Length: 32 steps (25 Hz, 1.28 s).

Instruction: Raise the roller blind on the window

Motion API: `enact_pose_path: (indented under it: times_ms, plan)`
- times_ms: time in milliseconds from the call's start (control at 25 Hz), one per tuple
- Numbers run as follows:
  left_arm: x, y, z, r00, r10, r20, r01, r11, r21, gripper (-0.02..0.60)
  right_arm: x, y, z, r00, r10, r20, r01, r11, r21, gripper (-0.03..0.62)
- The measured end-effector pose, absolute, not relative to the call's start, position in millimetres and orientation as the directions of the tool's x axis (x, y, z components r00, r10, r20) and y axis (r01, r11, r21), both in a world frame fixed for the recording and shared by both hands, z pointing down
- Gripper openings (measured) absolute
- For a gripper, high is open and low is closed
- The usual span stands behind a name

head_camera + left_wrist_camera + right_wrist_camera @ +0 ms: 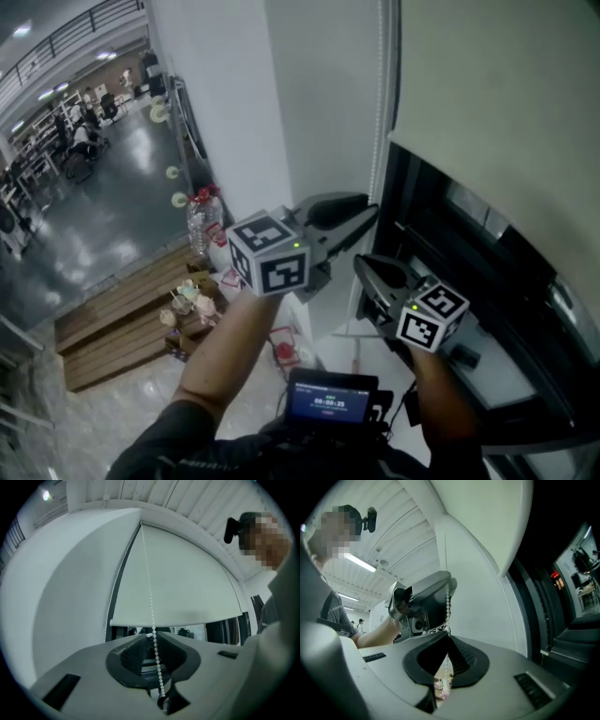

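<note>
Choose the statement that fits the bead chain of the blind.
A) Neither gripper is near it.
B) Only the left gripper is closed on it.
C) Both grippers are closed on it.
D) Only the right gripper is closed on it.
D: the right gripper has its jaws shut on the bead chain, while the left gripper is open and the chain runs free between its pads.

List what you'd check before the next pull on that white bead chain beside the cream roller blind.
1. Right gripper shut on the white bead chain: ok.
2. Left gripper jaws apart, with the chain running loose between them: ok for a fresh grip.
3. Left gripper above the right one on the chain: ok.
4. Cream fabric roller blind fully raised: not ok, it hangs over the upper part of the dark window.
5. Chain untangled below the grippers: cannot tell.
</note>
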<state>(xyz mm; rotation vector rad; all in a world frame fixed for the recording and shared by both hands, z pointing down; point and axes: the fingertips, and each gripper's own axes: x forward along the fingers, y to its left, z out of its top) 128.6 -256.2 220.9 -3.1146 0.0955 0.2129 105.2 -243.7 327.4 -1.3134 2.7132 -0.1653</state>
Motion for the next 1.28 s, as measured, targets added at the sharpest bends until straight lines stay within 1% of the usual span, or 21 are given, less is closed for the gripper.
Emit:
enact_pose_path:
  times_ms: [40,120,800,960,1280]
  plan:
    - [131,-256,221,0.989,-0.057,-0.133,-0.059,-0.998,-0.016,0.036,106,-244,327,-0.612,-0.788,-0.063,-0.774,0.614,-0.152,0.005]
    - [133,-255,221,0.989,-0.053,-0.136,-0.055,-0.998,-0.012,0.012,108,-245,328,-0.607,-0.792,-0.063,-0.778,0.609,-0.154,0.005]
    - [125,-254,224,0.978,-0.065,-0.200,-0.073,-0.997,-0.032,0.006,109,-249,330,-0.608,-0.791,-0.062,-0.776,0.609,-0.163,0.006]
    - [126,-255,239,0.982,-0.080,-0.169,-0.087,-0.996,-0.031,0.006,109,-251,345,-0.607,-0.794,-0.022,-0.780,0.601,-0.173,0.005]
    - [134,-259,284,0.989,-0.085,-0.119,-0.083,-0.996,0.023,0.006,115,-254,389,-0.594,-0.802,0.057,-0.789,0.569,-0.232,0.005]
